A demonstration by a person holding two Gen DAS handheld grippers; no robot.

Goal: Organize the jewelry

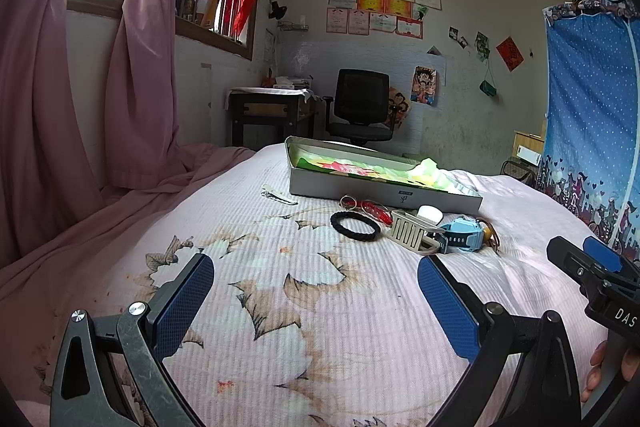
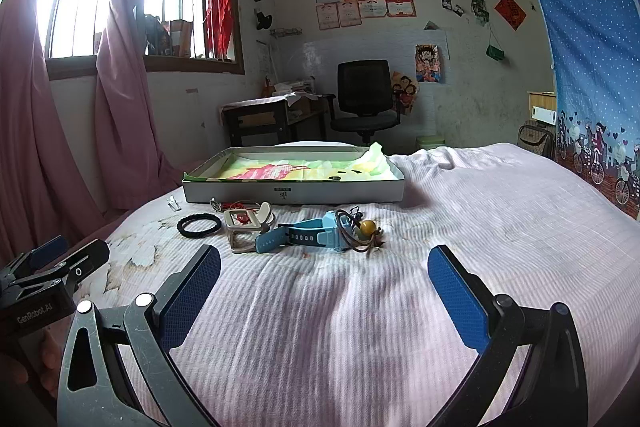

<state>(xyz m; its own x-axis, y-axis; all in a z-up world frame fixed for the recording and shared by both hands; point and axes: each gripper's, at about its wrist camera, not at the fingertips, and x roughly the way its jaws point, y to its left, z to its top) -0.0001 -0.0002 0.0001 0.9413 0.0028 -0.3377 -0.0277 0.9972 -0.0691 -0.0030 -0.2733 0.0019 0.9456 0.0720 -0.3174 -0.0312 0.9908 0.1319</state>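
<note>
Both tongs spread wide, nothing between the pads. Left tongs hover low over the pink floral bedspread, short of the jewelry. Right tongs likewise over the bed, pointing at the same cluster; each pair shows at the edge of the other's view.

Jewelry lies in a loose row on the bed just in front of the shallow grey cardboard box, which is lined with green-yellow printed paper and sits open. From left in the right wrist view:
- small silver hair clip, a bit apart from the rest
- black braided hair tie, flat
- beige plastic rectangular frame clip, with a red cord bracelet just behind it, near the box wall
- light blue smartwatch with rubber strap, strap touching the beige clip
- brown cord necklace with yellow round bead, lying against the watch body

All items outside the box. In the left wrist view, a white oval piece sits behind the beige clip; can't tell what it is.
</note>
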